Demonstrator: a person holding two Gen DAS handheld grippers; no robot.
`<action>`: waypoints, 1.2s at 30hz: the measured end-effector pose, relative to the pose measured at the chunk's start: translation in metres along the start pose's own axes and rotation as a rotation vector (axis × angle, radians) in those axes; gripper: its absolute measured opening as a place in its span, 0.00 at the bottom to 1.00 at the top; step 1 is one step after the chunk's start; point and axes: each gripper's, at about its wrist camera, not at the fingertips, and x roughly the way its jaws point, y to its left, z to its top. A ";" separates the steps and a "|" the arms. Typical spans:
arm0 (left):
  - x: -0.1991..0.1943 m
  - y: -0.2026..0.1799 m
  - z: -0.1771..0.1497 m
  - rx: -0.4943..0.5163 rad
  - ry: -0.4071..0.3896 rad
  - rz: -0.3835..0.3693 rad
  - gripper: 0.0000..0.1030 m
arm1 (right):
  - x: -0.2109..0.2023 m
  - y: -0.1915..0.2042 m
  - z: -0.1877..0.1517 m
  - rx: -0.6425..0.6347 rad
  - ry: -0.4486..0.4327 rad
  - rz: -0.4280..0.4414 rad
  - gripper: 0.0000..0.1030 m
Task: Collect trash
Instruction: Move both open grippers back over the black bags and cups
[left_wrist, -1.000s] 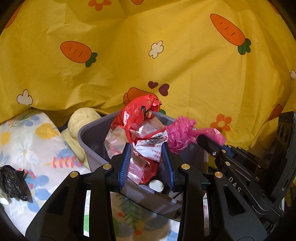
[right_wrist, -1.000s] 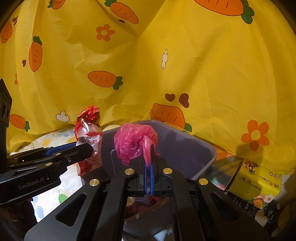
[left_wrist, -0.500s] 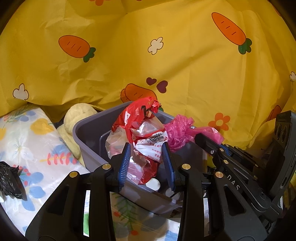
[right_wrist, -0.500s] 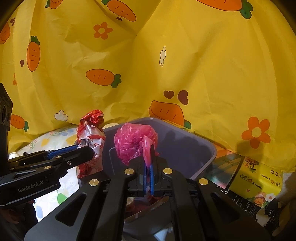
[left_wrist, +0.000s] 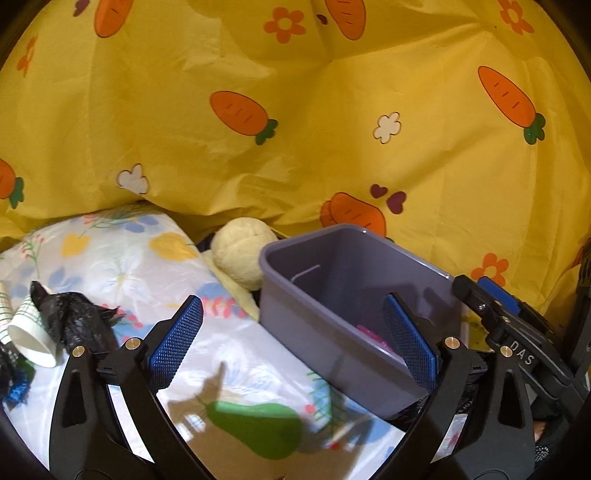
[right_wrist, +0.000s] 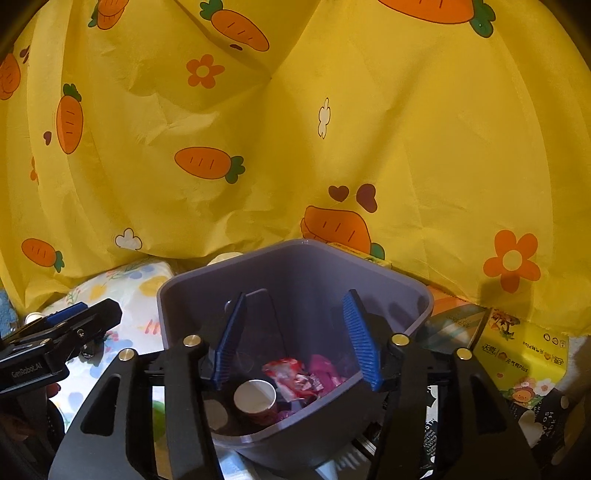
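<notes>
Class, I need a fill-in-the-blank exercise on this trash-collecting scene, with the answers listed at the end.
1. The red wrapper lies inside the ____ bin.
2. The cup in the bin has its opening facing ____.
3. The crumpled bag left on the floral sheet is ____.

Answers: purple; up; black

We see a grey-purple bin (right_wrist: 295, 266), yellow carrot-print cloth (left_wrist: 295, 147), white floral sheet (left_wrist: 122, 258), red wrapper (right_wrist: 291, 376), pink bag (right_wrist: 325, 369), black bag (left_wrist: 74, 325).
</notes>
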 end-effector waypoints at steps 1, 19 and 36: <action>-0.005 0.004 -0.001 -0.002 -0.007 0.020 0.94 | -0.001 0.003 0.000 -0.003 -0.001 0.004 0.65; -0.109 0.084 -0.036 -0.088 -0.095 0.358 0.94 | -0.027 0.082 -0.016 -0.074 -0.001 0.129 0.84; -0.174 0.183 -0.071 -0.221 -0.081 0.611 0.94 | -0.029 0.221 -0.044 -0.230 0.097 0.391 0.84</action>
